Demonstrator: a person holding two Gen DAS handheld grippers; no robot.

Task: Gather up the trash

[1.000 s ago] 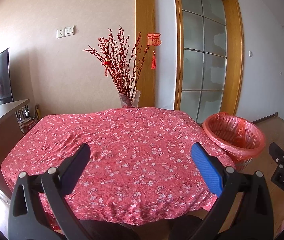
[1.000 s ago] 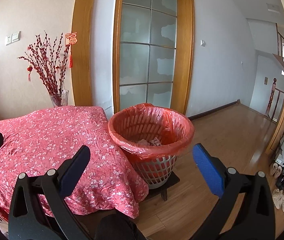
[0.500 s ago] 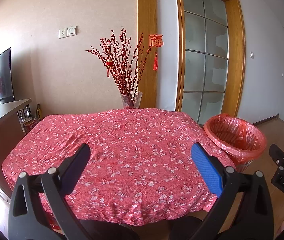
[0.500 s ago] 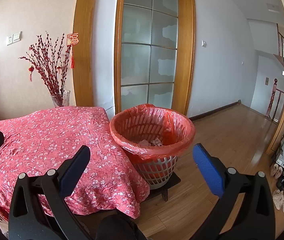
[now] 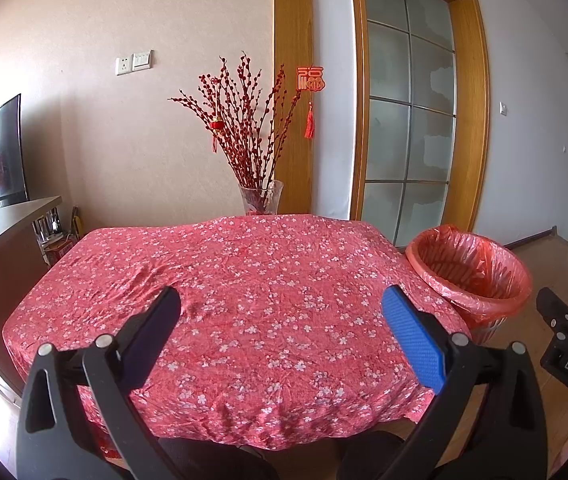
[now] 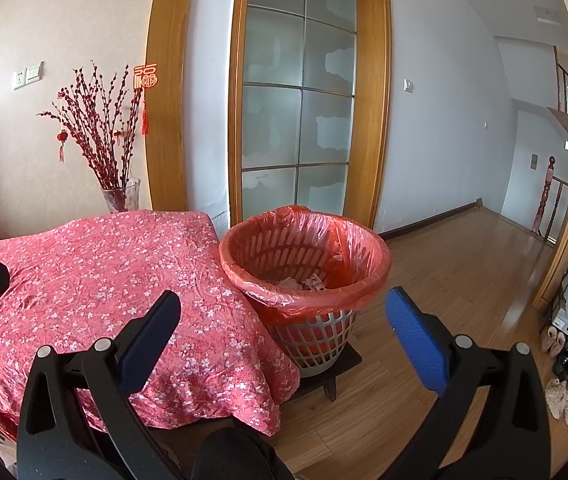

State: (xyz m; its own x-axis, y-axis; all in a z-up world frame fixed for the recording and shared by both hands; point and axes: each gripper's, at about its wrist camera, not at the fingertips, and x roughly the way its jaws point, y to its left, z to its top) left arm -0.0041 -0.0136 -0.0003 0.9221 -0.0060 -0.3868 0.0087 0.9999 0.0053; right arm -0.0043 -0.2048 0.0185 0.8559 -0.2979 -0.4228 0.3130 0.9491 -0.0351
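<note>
A white slotted waste basket [image 6: 306, 276] lined with a red plastic bag stands on a low dark stand right of the table; it also shows in the left wrist view [image 5: 470, 274]. Pale scraps of trash [image 6: 308, 282] lie at its bottom. My left gripper [image 5: 280, 332] is open and empty above the near edge of the table [image 5: 244, 280], which has a red flowered cloth. My right gripper [image 6: 282, 332] is open and empty, held before the basket and the table's right corner. I see no loose trash on the cloth.
A glass vase of red branches [image 5: 260, 196] stands at the table's far edge by the wall. A dark wooden cabinet [image 5: 4, 248] is to the left. A glass door [image 6: 298, 112] is behind the basket. Wooden floor [image 6: 464, 264] stretches right, with shelves and shoes [image 6: 564, 344].
Both views have shifted slightly, with the table and basket sitting a little lower and further back. Both grippers stay open and empty.
</note>
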